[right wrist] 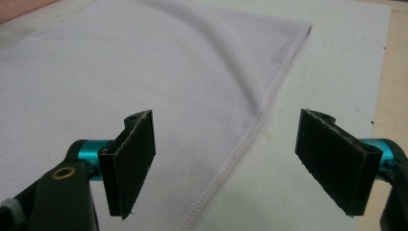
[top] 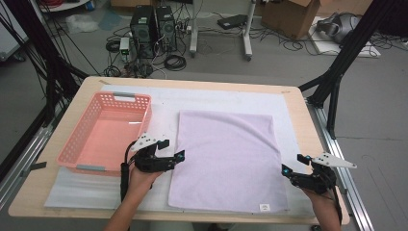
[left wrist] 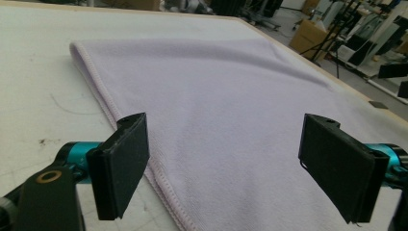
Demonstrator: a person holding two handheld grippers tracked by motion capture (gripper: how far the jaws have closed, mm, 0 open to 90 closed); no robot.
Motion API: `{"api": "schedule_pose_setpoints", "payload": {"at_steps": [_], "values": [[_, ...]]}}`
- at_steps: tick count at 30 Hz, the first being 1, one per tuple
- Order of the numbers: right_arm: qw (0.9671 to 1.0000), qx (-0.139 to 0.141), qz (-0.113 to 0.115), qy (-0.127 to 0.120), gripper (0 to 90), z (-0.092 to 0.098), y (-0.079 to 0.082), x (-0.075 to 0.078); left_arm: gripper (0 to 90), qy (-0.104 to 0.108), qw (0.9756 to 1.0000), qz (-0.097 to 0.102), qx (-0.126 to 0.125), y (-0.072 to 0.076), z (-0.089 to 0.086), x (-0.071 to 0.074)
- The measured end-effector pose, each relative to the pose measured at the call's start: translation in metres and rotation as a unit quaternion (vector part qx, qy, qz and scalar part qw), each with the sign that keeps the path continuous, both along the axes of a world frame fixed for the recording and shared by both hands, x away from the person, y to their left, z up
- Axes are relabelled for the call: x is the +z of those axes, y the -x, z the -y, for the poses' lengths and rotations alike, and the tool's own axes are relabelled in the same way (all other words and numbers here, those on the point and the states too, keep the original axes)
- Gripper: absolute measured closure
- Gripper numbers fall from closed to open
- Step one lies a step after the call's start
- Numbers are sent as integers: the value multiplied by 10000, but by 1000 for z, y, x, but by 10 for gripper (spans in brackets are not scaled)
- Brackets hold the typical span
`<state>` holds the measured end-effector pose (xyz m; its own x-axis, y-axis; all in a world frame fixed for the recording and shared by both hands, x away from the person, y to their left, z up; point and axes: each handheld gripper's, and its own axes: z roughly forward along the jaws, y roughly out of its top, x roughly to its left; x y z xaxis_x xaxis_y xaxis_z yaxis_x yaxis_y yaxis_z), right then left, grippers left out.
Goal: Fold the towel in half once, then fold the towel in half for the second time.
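A lavender towel (top: 226, 159) lies flat on the white mat, folded into a tall rectangle with a small label at its near right corner. My left gripper (top: 174, 149) hovers at the towel's left edge, jaws wide apart and nothing between them. In the left gripper view the towel (left wrist: 216, 96) stretches away under the open gripper (left wrist: 226, 168), its stitched hem running past the left jaw. My right gripper (top: 294, 164) sits just off the towel's right edge, also open. The right gripper view has the towel (right wrist: 144, 72) with its hem passing between the spread jaws of the gripper (right wrist: 226, 163).
An empty pink plastic basket (top: 72, 139) stands on the left of the table, close behind my left hand. The white mat (top: 298, 110) covers most of the wooden tabletop (top: 308, 125). Cables, computer towers and boxes lie on the floor beyond the far edge.
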<state>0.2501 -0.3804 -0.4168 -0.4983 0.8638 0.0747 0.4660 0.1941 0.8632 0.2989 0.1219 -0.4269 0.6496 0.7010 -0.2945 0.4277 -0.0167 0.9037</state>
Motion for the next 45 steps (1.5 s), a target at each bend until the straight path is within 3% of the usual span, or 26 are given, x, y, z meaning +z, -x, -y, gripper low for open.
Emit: {"api": "schedule_pose_setpoints", "payload": {"at_steps": [14, 18, 23, 26, 29, 34, 36, 38, 42, 45], "values": [[9999, -49, 88, -43, 204, 5, -2, 0, 192, -103, 9999, -15, -98, -1, 4, 0], [9999, -68, 98, -102, 204, 5, -3, 0, 192, -99, 9999, -37, -71, -2, 4, 0], [10000, -12, 13, -62, 204, 1, -8, -2, 195, -274, 9996, 33, 65, -6, 4, 2], [9999, -44, 12, -96, 204, 1, -13, -2, 202, -251, 9996, -36, 85, -12, 3, 3], [9998, -91, -70, -167, 204, 1, -19, -4, 209, -341, 9994, -107, -30, -17, 5, 5], [9998, -40, -187, -93, 206, -2, -31, -6, 229, -263, 9993, -118, -252, -29, 11, 9], [9997, -29, -211, -71, 208, -3, -35, -6, 230, -369, 9988, -132, -291, -35, 14, 9], [9997, -35, -225, -97, 230, -3, -39, -5, 234, -490, 9982, -192, -278, -41, 17, 9], [9994, -38, -325, -59, 251, -4, -52, -5, 234, -405, 9987, -314, 52, -57, 19, 10], [9990, -107, -436, -17, 285, -5, -64, -7, 216, -508, 9981, -284, 180, -67, 22, 12]]}}
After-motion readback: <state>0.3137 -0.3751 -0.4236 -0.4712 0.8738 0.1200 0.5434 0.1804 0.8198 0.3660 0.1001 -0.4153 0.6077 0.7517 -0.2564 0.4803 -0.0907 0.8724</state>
